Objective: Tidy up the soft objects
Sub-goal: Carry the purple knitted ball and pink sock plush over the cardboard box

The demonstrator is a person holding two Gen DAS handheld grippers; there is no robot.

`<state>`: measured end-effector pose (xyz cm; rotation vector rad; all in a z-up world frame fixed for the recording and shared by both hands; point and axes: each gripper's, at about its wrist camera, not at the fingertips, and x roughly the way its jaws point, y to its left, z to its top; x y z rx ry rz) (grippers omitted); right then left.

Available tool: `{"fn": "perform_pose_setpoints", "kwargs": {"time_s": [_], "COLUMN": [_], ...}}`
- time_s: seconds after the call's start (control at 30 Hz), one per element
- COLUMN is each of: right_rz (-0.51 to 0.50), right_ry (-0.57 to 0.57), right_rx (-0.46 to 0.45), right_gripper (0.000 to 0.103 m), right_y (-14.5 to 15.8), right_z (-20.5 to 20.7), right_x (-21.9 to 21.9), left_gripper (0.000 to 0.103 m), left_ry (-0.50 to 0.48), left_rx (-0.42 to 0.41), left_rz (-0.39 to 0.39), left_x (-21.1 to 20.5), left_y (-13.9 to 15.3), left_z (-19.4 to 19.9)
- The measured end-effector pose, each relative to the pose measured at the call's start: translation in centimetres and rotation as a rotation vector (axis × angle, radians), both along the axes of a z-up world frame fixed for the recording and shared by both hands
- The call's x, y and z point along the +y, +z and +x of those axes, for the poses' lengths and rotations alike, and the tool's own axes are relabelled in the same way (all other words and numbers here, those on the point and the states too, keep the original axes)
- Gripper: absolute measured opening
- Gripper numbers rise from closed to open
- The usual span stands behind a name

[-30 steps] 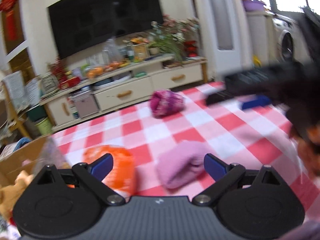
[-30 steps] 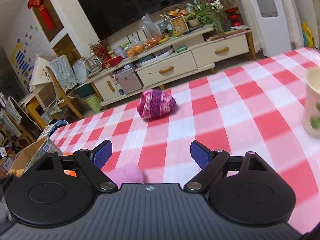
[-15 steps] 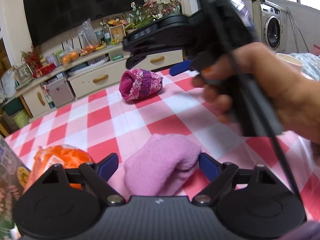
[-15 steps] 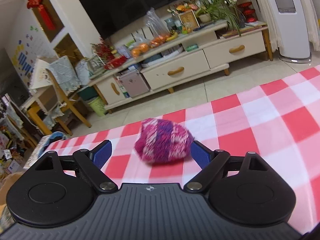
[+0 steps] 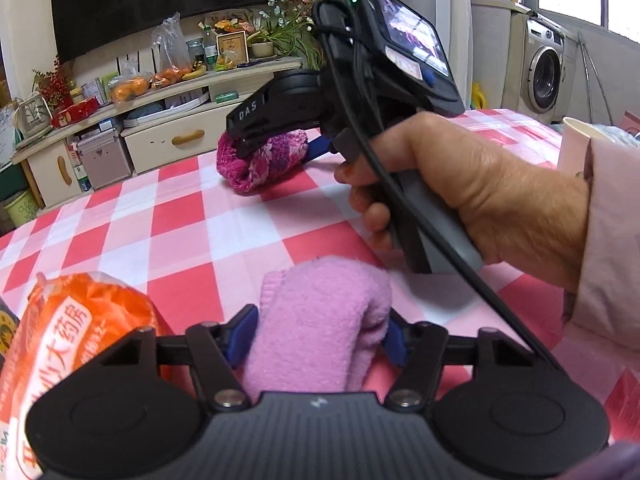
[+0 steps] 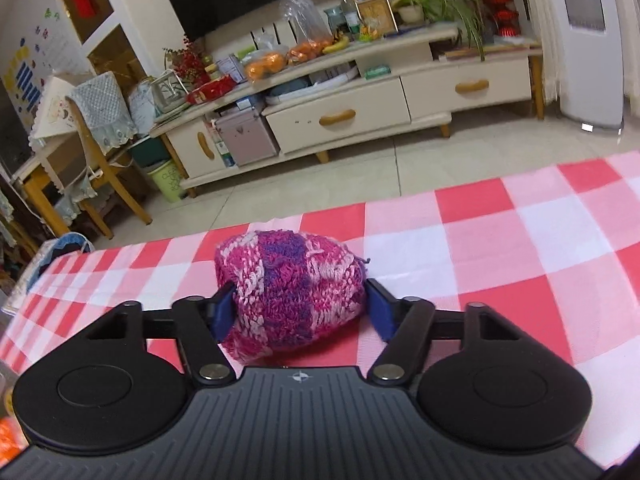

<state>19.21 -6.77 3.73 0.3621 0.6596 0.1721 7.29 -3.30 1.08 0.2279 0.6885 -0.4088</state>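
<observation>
A pale pink fuzzy roll (image 5: 320,320) lies on the red-and-white checked tablecloth (image 5: 200,232), right between the blue pads (image 5: 240,334) of my left gripper (image 5: 318,332). Its jaws are closing and both pads touch the roll's sides. Farther off, near the table's far edge, a magenta and purple knitted bundle (image 6: 290,292) sits between the pads of my right gripper (image 6: 300,300). Those jaws are closing too, and the pads meet the bundle on both sides. The left wrist view shows the right gripper (image 5: 276,152) over that bundle (image 5: 264,164), held by a person's hand (image 5: 460,188).
An orange printed plastic bag (image 5: 80,340) lies just left of the left gripper. A paper cup (image 5: 576,144) stands at the right edge. The table's far edge (image 6: 320,216) runs just behind the knitted bundle, with floor and a cluttered TV cabinet (image 6: 340,116) beyond.
Both grippers moved forward onto their soft items and narrowed their jaws. The left pads now touch the pink roll, and the right pads touch the knitted bundle. The right hand swung across the left view.
</observation>
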Motion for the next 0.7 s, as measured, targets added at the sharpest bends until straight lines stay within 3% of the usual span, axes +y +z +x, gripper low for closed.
{"fn": "perform_pose_setpoints", "kwargs": {"time_s": [0.2, 0.7], "right_rz": [-0.033, -0.016], "right_ry": [0.02, -0.001], "right_rx": [-0.025, -0.023], "right_gripper": [0.066, 0.062], "right_y": [0.2, -0.5], "right_z": [-1.7, -11.8], "right_x": [-0.4, -4.3], "left_gripper": [0.057, 0.057], "left_ry": [0.021, 0.089], "left_rx": [0.006, 0.021], "left_rz": [-0.026, -0.085], "left_x": [0.3, 1.5], "left_y": [-0.1, -0.2], "left_z": [-0.1, -2.6]}}
